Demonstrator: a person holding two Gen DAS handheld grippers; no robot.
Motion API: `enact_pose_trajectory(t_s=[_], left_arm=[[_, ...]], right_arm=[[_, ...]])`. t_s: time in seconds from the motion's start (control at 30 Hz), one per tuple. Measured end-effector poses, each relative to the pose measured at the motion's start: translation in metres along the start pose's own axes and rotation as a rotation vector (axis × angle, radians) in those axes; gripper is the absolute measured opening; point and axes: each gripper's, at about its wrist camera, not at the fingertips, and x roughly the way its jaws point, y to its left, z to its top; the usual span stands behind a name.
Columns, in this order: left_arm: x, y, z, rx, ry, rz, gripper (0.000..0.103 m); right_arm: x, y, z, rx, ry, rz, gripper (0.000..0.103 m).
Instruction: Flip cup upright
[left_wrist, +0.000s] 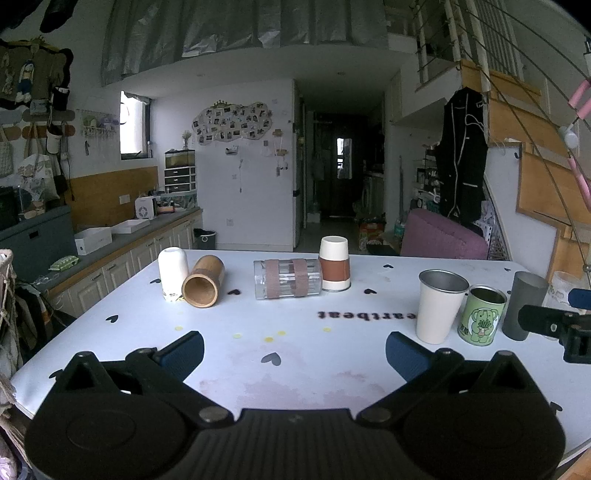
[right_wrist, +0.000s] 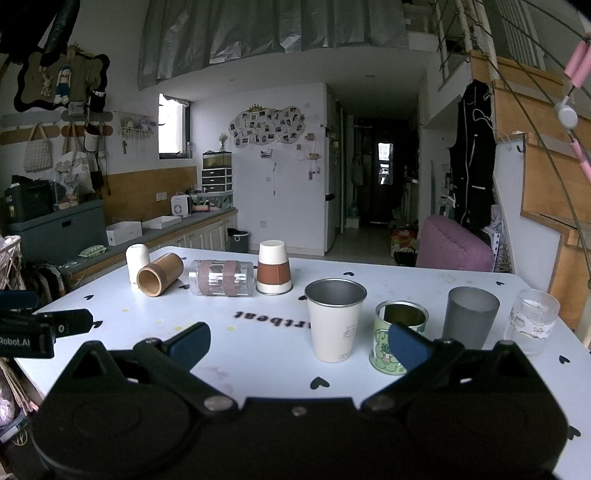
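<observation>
Several cups stand in a row on the white table (left_wrist: 295, 369). A white cup with a brown sleeve (left_wrist: 334, 264) (right_wrist: 274, 268) stands upside down at the far middle. A clear cup with brown bands (left_wrist: 287, 278) (right_wrist: 222, 278) lies on its side beside it. A bamboo cup (left_wrist: 203, 281) (right_wrist: 159, 274) lies on its side, mouth toward me. A white cup (left_wrist: 173, 269) (right_wrist: 137, 260) stands upside down at the far left. My left gripper (left_wrist: 294, 350) is open and empty above the near table. My right gripper (right_wrist: 300, 341) is open and empty.
Upright at the right: a white metal-lined cup (left_wrist: 439, 306) (right_wrist: 335, 319), a green cartoon tin (left_wrist: 482, 315) (right_wrist: 399, 338), a grey cup (left_wrist: 524, 304) (right_wrist: 471, 317) and a clear glass (right_wrist: 532, 320). The right gripper's body (left_wrist: 554, 326) shows at the left view's right edge.
</observation>
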Motion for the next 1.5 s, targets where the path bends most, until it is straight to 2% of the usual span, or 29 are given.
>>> enact_pose_trajectory(t_s=[1.4, 1.5], left_arm=[[-0.0018, 0.0062, 0.0042, -0.005, 0.003, 0.000, 0.103], [0.0025, -0.0030, -0.0028, -0.011, 0.006, 0.001, 0.103]], right_arm=[[0.0000, -0.0001, 0.0000, 0.000, 0.000, 0.000, 0.103], [-0.0001, 0.0000, 0.0000, 0.000, -0.001, -0.001, 0.103]])
